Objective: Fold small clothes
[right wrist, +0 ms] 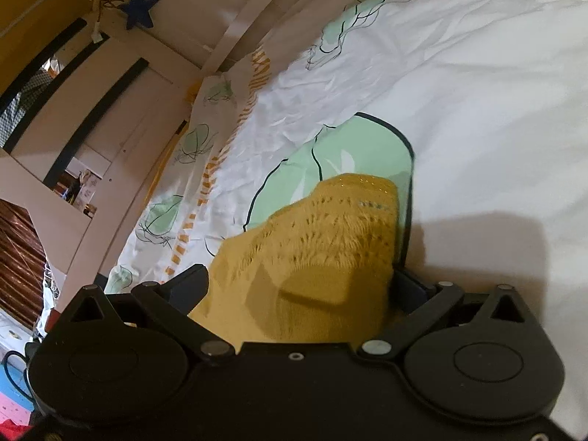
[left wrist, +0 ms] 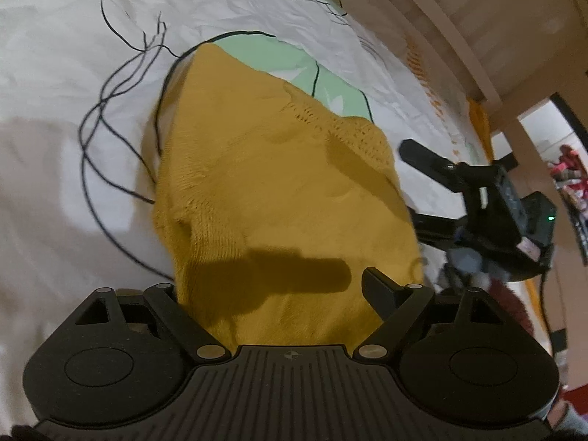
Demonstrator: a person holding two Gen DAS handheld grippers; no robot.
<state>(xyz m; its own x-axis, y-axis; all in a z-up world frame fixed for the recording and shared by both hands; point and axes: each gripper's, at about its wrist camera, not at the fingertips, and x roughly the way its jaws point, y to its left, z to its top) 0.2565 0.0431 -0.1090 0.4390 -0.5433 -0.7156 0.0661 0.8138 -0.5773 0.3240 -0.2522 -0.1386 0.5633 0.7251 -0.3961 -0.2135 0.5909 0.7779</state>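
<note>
A mustard-yellow knitted garment [left wrist: 279,191] lies on a white bedsheet [left wrist: 55,147] with green leaf prints. My left gripper [left wrist: 279,286] is open, its jaws wide apart, and the garment's near edge lies between them; the left finger is hidden by the cloth. My right gripper [right wrist: 297,279] is also open, with the lacy knitted edge of the same garment [right wrist: 330,228] draped between its fingers. The right gripper also shows in the left wrist view [left wrist: 477,191] at the garment's right side.
A wooden bed frame [left wrist: 459,18] runs along the far side of the bed. In the right wrist view, rails with dark slats [right wrist: 92,110] and a blue star decoration [right wrist: 139,9] stand at the left. Cluttered shelves [left wrist: 566,169] show beyond.
</note>
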